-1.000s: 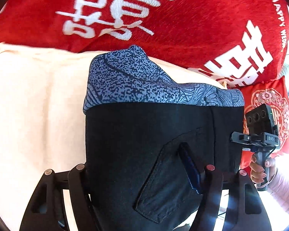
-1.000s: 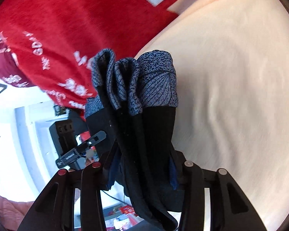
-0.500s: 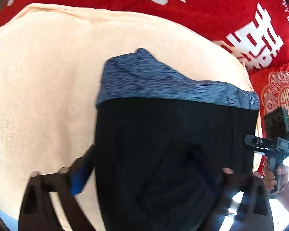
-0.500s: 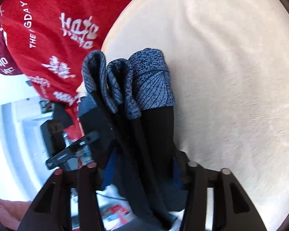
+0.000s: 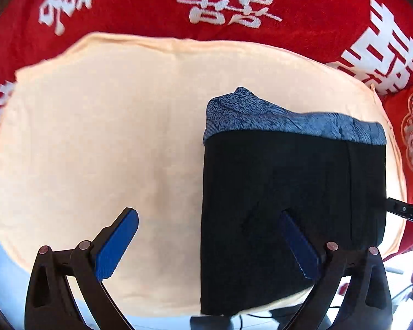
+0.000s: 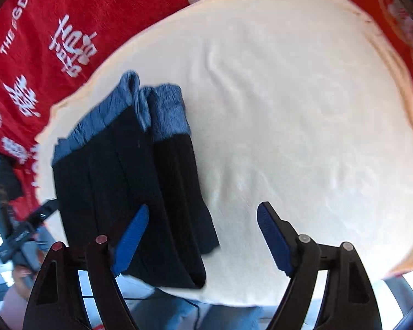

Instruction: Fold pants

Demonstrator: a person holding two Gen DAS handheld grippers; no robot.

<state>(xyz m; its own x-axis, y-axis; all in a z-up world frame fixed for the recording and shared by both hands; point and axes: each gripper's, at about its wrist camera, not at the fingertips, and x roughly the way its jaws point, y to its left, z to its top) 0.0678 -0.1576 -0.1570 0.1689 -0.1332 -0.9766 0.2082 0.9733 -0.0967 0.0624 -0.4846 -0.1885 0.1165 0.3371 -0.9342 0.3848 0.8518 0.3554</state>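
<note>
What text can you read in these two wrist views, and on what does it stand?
"THE" and "GDAY", the letters between them blurred: white print on the red blanket.
Large white Chinese characters, double-happiness style: same red blanket.
A white script word beside "THE": too blurred to read.
Folded pants and cream towel: no text.
</note>
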